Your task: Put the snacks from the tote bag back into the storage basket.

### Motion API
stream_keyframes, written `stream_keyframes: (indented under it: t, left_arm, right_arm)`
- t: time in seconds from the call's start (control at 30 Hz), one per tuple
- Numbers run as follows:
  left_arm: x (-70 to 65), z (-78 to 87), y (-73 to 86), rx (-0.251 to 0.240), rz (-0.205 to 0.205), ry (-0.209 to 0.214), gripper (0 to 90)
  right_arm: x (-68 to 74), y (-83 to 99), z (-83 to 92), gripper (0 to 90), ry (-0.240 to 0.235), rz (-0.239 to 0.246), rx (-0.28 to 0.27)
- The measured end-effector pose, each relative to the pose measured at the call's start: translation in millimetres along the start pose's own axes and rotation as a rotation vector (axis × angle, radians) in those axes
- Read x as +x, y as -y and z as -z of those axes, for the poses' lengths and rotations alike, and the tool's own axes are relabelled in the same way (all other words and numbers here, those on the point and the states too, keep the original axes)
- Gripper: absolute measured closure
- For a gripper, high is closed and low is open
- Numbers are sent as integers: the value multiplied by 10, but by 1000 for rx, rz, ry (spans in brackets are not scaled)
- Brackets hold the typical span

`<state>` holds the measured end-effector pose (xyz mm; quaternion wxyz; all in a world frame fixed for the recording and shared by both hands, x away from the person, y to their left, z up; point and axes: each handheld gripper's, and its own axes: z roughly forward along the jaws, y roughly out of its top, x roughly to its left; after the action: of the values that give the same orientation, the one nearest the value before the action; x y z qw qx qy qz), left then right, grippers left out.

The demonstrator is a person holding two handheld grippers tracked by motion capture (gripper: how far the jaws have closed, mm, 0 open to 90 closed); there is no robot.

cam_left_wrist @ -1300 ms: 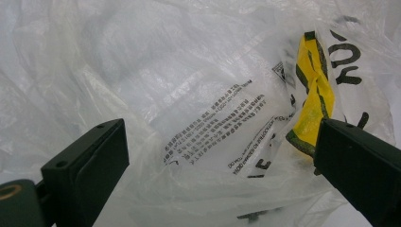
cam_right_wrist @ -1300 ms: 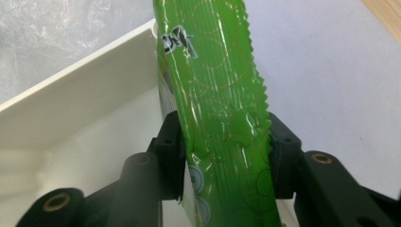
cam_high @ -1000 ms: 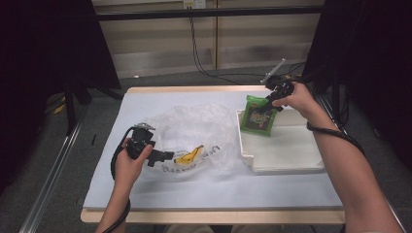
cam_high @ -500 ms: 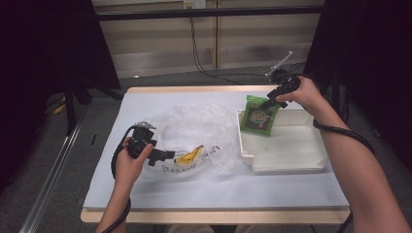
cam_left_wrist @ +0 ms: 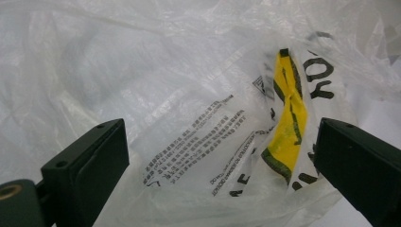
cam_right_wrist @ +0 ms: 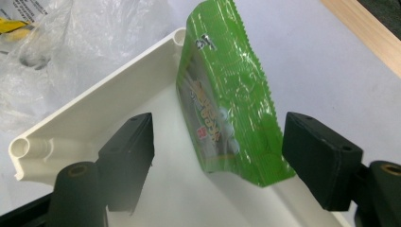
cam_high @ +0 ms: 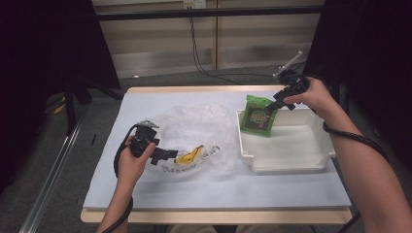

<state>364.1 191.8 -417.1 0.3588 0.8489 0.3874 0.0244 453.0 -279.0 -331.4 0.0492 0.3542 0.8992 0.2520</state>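
A green snack packet (cam_high: 259,116) stands on edge in the white tray (cam_high: 291,165), leaning on its far left corner. My right gripper (cam_high: 278,103) hovers just above and to the right of it. In the right gripper view the packet (cam_right_wrist: 227,94) stands between the jaws of the right gripper (cam_right_wrist: 217,137); they have just been opening and neither pad touches it. My left gripper (cam_high: 165,155) rests at the near edge of a clear plastic bag (cam_high: 199,126). Its jaws (cam_left_wrist: 220,142) stand wide apart around the crumpled printed film (cam_left_wrist: 165,71) with a yellow mark (cam_left_wrist: 288,127).
A pale blue sheet (cam_high: 218,187) covers the wooden table. The tray wall (cam_right_wrist: 94,113) has a rolled rim that sits close to the bag's right side. Dark stands and cables lie beyond the table's far edge.
The right gripper has let go of the green packet and drawn up and to the right. The packet stays leaning in the tray. The left hand has kept still.
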Motion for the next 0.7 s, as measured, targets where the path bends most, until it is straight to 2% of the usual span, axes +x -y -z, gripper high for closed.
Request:
stream_keyframes:
  t: [0.57, 0.7]
  left_arm:
    - [-83, -60, -50, 1, -20, 2, 39]
    - [-82, -70, -63, 0, -21, 15, 39]
  right_arm:
    - [262, 246, 166, 255, -22, 1, -24]
    - [314, 312, 180, 249, -25, -1, -24]
